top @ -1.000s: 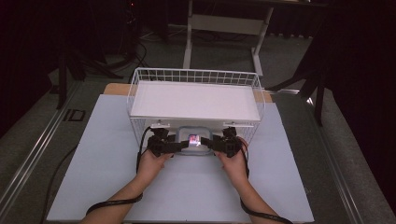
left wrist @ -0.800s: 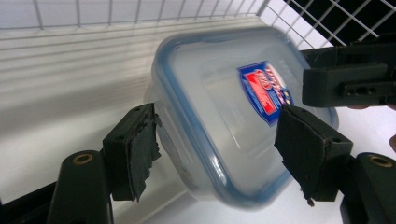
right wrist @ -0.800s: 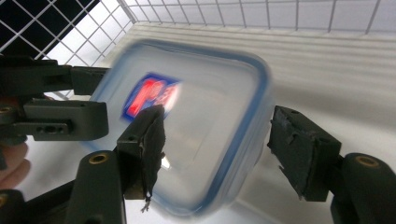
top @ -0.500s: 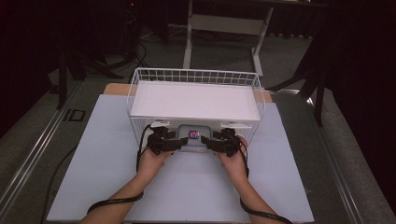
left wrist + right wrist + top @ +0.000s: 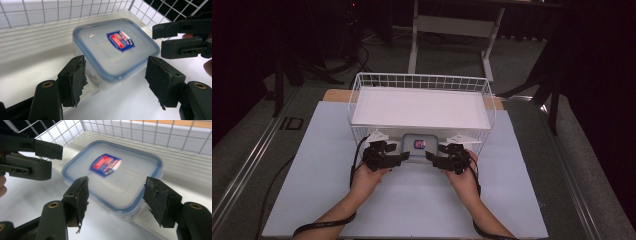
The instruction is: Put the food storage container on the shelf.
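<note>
A clear rectangular plastic container with a blue-rimmed lid and red-and-blue label (image 5: 418,147) sits under the white wire shelf rack (image 5: 421,107) at the table's (image 5: 322,165) centre. The left gripper (image 5: 401,157) at its 8 o'clock and the right gripper (image 5: 430,157) at its 4 o'clock both gape wide, holding nothing, near its corners.
</note>
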`<state>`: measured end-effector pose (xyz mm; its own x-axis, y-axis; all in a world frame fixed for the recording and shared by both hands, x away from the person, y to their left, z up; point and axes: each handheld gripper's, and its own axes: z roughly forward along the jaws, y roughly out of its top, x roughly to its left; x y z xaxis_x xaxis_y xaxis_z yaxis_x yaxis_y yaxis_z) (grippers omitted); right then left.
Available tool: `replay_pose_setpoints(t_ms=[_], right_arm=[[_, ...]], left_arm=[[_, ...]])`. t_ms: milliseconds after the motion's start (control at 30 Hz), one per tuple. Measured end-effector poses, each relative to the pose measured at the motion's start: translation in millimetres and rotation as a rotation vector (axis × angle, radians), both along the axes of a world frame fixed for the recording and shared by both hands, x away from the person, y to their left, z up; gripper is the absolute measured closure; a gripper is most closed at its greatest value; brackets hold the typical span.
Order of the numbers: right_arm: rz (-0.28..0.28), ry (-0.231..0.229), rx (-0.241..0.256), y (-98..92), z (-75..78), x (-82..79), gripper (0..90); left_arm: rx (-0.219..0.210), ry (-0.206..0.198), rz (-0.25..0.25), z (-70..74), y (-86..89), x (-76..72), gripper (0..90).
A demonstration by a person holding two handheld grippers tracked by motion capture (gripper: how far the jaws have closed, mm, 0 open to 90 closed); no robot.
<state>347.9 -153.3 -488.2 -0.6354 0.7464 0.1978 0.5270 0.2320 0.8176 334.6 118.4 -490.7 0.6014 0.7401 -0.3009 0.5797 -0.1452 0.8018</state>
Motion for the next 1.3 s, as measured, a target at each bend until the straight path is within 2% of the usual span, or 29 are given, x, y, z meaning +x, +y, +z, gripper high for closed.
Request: replay_pose_setpoints(t_ms=[100,233,333,500,633,700,733,867,933,967,1033,1100,1133,1233,1300], right_arm=[[0.013,-0.008,0.005,1.8,2.1,-7.9,36.3],[0.044,-0.020,-0.001,7.2,3.9,-19.4,37.0],[0.063,-0.003,0.027,9.0,2.7,-24.7,41.3],[0.076,0.002,0.021,12.5,-2.5,-29.7,46.5],[0.085,-0.011,-0.001,15.7,-5.5,-32.4,54.8],[0.083,-0.025,-0.024,17.5,-6.3,-33.2,58.8],[0.081,-0.025,-0.032,18.2,-6.9,-32.9,64.5],[0.066,-0.008,-0.065,21.0,-10.8,-30.6,81.5],[0.051,0.004,-0.074,22.2,-12.6,-29.1,88.9],[0.047,0.004,-0.081,23.1,-13.2,-28.6,89.6],[0.045,0.002,-0.090,24.3,-13.8,-27.5,89.8],[0.042,0.000,-0.099,25.8,-14.4,-26.1,89.8],[0.044,0.003,-0.101,26.6,-14.7,-25.0,89.8],[0.040,0.008,-0.100,28.7,-16.1,-21.8,89.8],[0.047,0.010,-0.094,30.4,-17.0,-20.9,89.8]], left_arm=[[-0.006,0.003,-0.003,2.2,6.2,-9.2,33.7],[-0.002,-0.017,-0.019,4.6,14.1,-23.6,33.7],[-0.008,-0.024,-0.031,5.2,20.9,-35.9,33.6],[-0.003,-0.033,-0.031,4.5,29.3,-53.8,33.6],[0.006,-0.052,-0.042,6.2,33.8,-63.8,33.6],[0.011,-0.076,-0.047,6.6,35.6,-68.1,33.6],[0.011,-0.083,-0.050,5.8,36.3,-69.8,33.6],[-0.002,-0.063,-0.055,-1.8,37.3,-72.2,33.5],[-0.015,-0.057,-0.076,-5.5,37.8,-72.4,28.7],[-0.020,-0.056,-0.077,-6.5,37.4,-72.8,28.0],[-0.019,-0.080,-0.062,-8.3,36.7,-74.1,27.8],[-0.030,-0.102,-0.064,-10.6,36.2,-74.8,22.4],[-0.020,-0.119,-0.065,-11.8,35.5,-75.3,18.4],[-0.010,-0.164,-0.082,-15.5,33.9,-77.2,14.3],[0.006,-0.161,-0.094,-17.8,32.3,-76.8,12.2]])
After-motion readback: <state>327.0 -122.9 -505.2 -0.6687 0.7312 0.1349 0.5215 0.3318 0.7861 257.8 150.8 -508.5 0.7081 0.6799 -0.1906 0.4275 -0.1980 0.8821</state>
